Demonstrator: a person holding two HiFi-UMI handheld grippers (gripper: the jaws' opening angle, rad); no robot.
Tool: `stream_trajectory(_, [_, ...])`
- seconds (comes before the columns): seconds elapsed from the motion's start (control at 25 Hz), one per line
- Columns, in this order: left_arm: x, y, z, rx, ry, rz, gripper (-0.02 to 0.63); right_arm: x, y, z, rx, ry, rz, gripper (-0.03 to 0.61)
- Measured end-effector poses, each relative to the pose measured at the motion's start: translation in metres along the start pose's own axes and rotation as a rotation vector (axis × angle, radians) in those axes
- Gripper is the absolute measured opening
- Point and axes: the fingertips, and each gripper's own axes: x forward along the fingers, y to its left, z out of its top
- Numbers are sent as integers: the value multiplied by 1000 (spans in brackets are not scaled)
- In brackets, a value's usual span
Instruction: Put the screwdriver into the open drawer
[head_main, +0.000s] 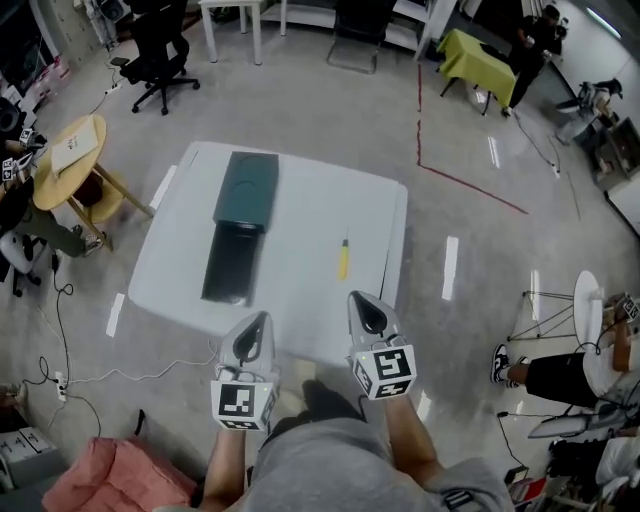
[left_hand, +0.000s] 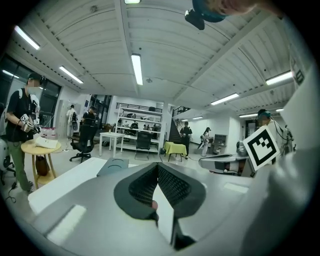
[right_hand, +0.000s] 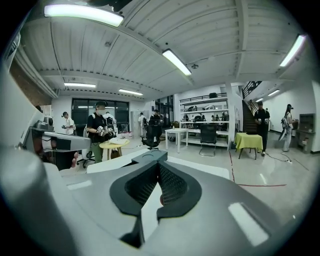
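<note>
A yellow-handled screwdriver lies on the white table, right of the middle. A dark green drawer unit sits on the table's left half, its black drawer pulled open toward me. My left gripper hovers at the table's near edge, just below the drawer front, jaws closed and empty. My right gripper is at the near edge below the screwdriver, apart from it, also closed and empty. The drawer unit shows beyond the left gripper, and the unit also lies past the right gripper.
A round wooden side table and a black office chair stand to the left. Red tape marks the floor beyond the table. A seated person's legs are at the right, a pink cloth near my feet.
</note>
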Motion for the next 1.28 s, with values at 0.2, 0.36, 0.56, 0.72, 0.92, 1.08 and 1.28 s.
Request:
stream_trajectory(0.2, [53,4,-11,0,45,-29,12,38,-30,-14,20,52,-18,5])
stream_trajectory(0.36, [89,4,-25,-11,80,-61,12,62,-48,-34,46,101,-28,5])
stream_trajectory(0.56, [125,10,-47,-29,142,-79,12,87,-69,-60,79,165,-47,5])
stream_trajectory(0.72, [151,10,-68,-29,189,-90,12,106,-87,-81,107,206,-55,5])
stream_trajectory(0.92, [171,10,-90,-25,235,-106,12,125,-100,-108,142,265,-70,5])
stream_trajectory(1.08, [176,11,-101,-33,259,-110,12,137,-106,-126,184,318,-76,5])
stream_trajectory(1.28, [176,13,-104,-37,274,-97,12,149,-104,-147,250,398,-47,102])
